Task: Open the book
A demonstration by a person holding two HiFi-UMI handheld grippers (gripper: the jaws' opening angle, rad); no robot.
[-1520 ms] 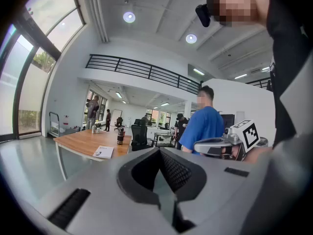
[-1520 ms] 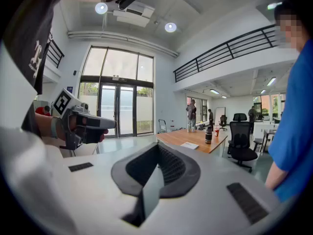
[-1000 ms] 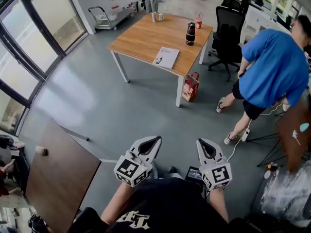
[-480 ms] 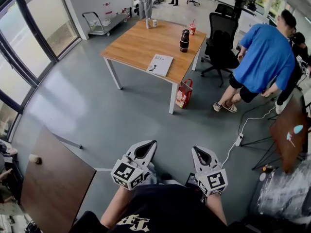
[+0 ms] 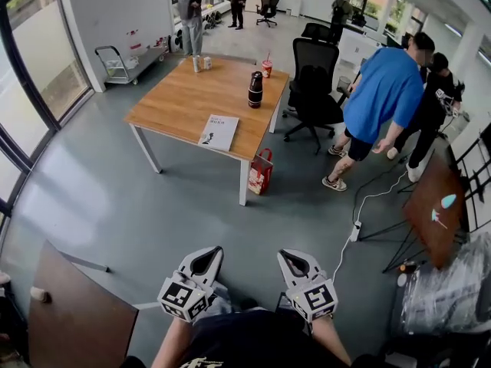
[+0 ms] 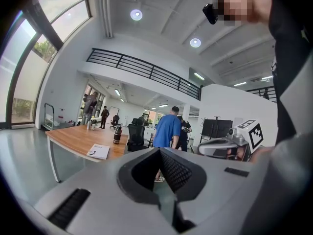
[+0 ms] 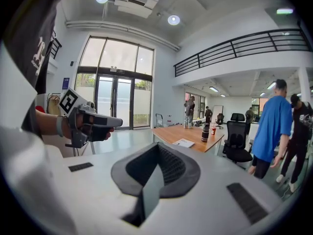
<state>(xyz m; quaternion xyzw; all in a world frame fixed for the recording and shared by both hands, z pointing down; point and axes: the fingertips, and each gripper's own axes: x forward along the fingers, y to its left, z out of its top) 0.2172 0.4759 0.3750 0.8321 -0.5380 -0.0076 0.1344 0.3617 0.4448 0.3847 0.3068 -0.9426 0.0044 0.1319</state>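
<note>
- Here, a closed book lay flat on the wooden desk, cover up, close to the desk's near edge and not far from its near right corner.
- The left hand-held gripper hung over the grey floor well short of the desk. Its jaws were pressed together with nothing between them, and its own view showed the tips met and the book far ahead on the desk.
- The right hand-held gripper was beside it, just as far from the desk, its jaws likewise pressed together and empty.
- Both pointed toward the desk, and neither touched the book.
- A dark bottle stood upright on the desk beyond the book, toward the far right corner.
- A red cup with a straw stood behind the bottle at that corner.
- A red bag sat on the floor against the desk's near right leg.
- A black office chair stood just off the desk's right side.
- A person in a blue shirt leaned forward beyond the chair, farther from the desk.
- A metal cart stood by the wall, off the desk's far left end.
</note>
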